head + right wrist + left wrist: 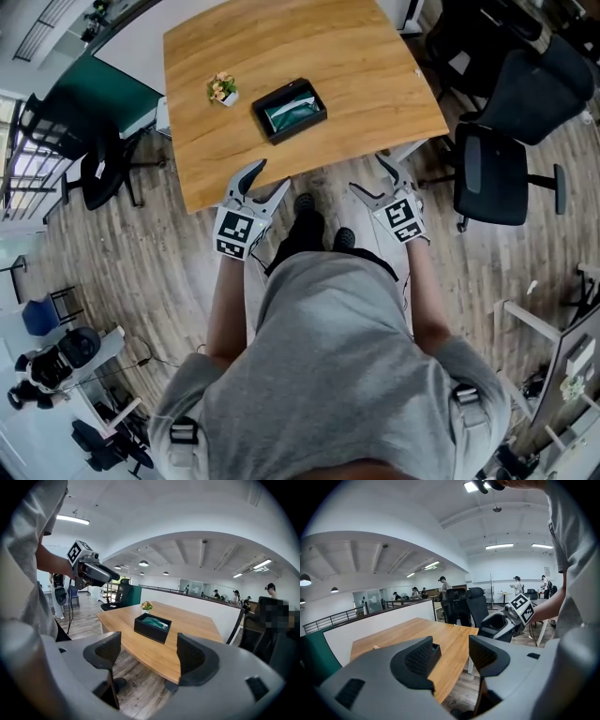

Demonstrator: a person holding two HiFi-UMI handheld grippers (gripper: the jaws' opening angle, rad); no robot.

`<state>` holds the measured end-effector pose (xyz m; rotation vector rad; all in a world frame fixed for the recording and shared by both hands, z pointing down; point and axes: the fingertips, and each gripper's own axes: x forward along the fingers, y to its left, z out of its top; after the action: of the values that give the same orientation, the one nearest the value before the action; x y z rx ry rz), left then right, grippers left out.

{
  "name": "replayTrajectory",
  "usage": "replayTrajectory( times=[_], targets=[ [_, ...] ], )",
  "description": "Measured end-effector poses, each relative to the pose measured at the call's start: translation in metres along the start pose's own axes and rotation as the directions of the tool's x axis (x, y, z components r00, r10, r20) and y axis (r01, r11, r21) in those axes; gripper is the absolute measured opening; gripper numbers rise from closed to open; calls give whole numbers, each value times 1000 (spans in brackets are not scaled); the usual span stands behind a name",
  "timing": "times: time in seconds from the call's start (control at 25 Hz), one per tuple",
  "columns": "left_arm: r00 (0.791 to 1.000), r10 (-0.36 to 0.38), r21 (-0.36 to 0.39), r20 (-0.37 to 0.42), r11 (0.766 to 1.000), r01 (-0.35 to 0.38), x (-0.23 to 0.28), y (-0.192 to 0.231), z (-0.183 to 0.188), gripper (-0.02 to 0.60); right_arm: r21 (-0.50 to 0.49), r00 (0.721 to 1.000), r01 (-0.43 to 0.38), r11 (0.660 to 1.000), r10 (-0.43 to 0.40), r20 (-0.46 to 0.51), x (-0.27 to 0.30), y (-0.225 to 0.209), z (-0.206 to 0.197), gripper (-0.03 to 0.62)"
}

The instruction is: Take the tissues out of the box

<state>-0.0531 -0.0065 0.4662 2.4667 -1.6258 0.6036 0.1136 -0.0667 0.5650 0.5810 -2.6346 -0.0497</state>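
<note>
Sitting on the wooden table (281, 47), the black box (298, 129) holds green tissues (292, 110). A small plant (223, 89) stands near it at 10 o'clock. The left gripper (272, 175) at 6 o'clock and the right gripper (367, 173) at 4 o'clock hang off the table, jaws spread, empty.

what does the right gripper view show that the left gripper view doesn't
Only the right gripper view: the green tissues inside the open black box, the small potted plant, and the left tongs. Only the left gripper view: the right tongs; there the box is mostly hidden behind a jaw. Both: the wooden table, and each view's own jaws apart with nothing held between them.
</note>
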Motion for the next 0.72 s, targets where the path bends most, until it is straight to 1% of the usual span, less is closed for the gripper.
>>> replayTrajectory(
  times=[0.28,0.52,0.72],
  targets=[
    [1000,-19,-10,-1,1000,19,25,14,-6,256,15,999,15,1000,-14,-34,9,-16,-11,382],
    [999,-54,-39,4,998,54,49,33,-9,256,3,998,21,1000,-20,-52,31,-33,-4,382],
    [998,-68,-40,1,997,68,66,59,-13,256,0,997,48,999,-48,-61,53,-59,6,380]
  ],
)
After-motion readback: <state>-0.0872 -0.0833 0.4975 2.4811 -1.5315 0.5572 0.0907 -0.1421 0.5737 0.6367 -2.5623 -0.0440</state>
